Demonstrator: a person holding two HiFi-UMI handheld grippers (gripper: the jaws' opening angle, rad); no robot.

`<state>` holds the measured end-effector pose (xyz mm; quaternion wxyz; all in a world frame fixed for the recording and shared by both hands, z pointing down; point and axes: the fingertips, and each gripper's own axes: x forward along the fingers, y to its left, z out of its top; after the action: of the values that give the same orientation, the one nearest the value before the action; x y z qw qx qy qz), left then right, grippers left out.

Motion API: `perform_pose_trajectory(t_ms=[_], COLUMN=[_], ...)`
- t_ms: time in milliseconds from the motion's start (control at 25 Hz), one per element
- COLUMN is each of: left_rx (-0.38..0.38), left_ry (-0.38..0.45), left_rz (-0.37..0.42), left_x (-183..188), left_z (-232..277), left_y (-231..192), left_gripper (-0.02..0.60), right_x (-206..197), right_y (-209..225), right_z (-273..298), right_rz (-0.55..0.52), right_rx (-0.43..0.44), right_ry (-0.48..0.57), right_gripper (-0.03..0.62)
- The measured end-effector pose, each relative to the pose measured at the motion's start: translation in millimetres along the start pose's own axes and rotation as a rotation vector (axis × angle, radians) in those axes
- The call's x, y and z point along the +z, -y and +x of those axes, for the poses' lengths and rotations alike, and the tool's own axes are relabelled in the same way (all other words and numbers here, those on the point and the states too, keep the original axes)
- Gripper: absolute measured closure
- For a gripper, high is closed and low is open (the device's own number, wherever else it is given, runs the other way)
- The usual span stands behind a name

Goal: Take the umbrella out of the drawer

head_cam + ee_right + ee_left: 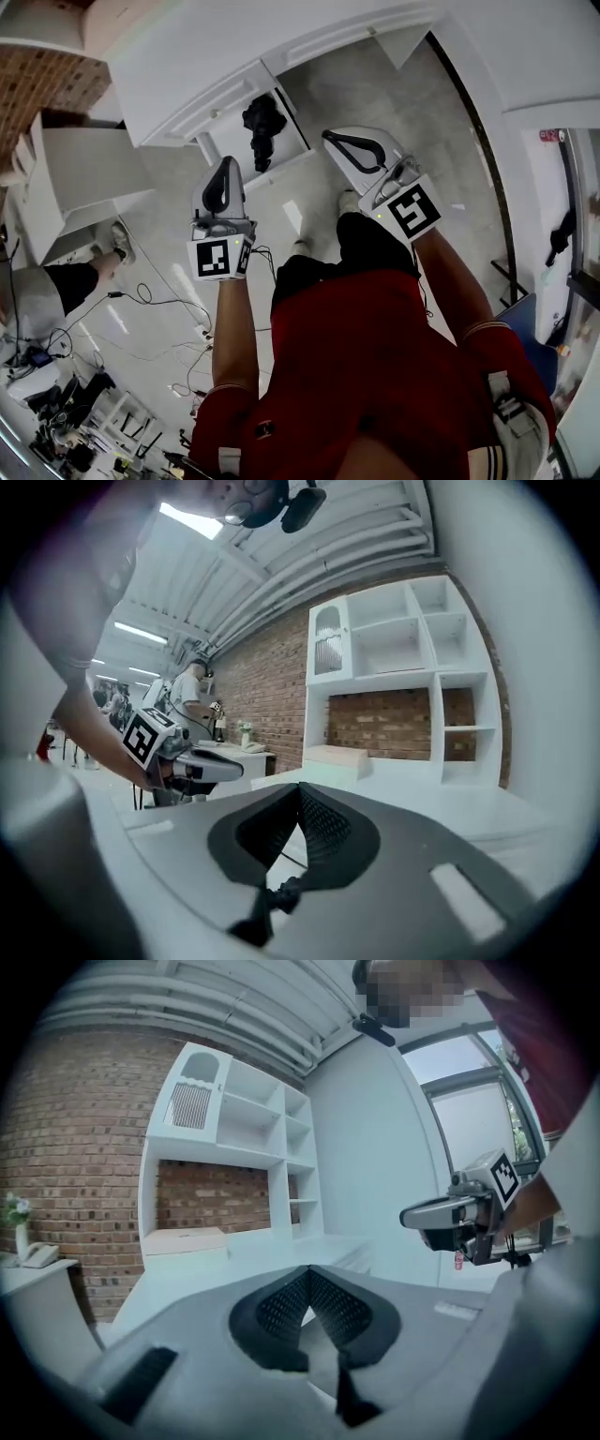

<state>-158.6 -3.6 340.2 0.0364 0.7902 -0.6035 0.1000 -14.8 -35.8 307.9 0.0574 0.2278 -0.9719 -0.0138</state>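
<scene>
A black folded umbrella [262,127] lies in the open white drawer [228,131] of the cabinet, at the top of the head view. My left gripper [227,161] hovers just in front of the drawer's front edge, jaws shut and empty. Right of the drawer, level with the umbrella, my right gripper [327,135] also has its jaws together with nothing held. In the left gripper view the left gripper [307,1270] has its tips touching, and the right gripper [441,1215] shows beside it. In the right gripper view the right gripper [300,786] has its pads meeting, with a small dark shape [279,898] below them.
The white cabinet top [234,56] runs across the top. A white shelf unit [234,1147] stands against a brick wall [75,1147]. Cables [150,300] trail over the floor at the left, near another person's leg [66,281]. A person [192,700] stands far off.
</scene>
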Motion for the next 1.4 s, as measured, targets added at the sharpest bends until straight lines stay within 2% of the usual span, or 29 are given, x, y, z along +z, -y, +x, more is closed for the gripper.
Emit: perform_pose_trajectory(t_ms=[320, 560, 1080, 1400], left_rx=[0.044, 0.056, -0.001, -0.054], left_ry=[-0.108, -0.216, -0.42, -0.553], left_rz=[-0.024, -0.058, -0.078, -0.079], left_x=[-49.7, -112.7, -257.0, -337.5], left_z=[56.0, 89.6, 155.1, 189.7], left_y=[-4.6, -33.9, -67.8, -80.2], left_gripper=[0.577, 0.57, 0.475, 0.378], right_x=[-45.6, -76.0, -166.6, -210.4], right_y=[45.7, 56.7, 68.8, 79.3], right_z=[26.3, 59.2, 111.7, 142.4], right_rz=[-0.007, -0.023, -0.024, -0.02], right_rx=[0.08, 0.11, 0.105, 0.091], right_ry=[-0.053, -0.105, -0.218, -0.258], right_gripper=[0.583, 0.583, 0.582, 0.583])
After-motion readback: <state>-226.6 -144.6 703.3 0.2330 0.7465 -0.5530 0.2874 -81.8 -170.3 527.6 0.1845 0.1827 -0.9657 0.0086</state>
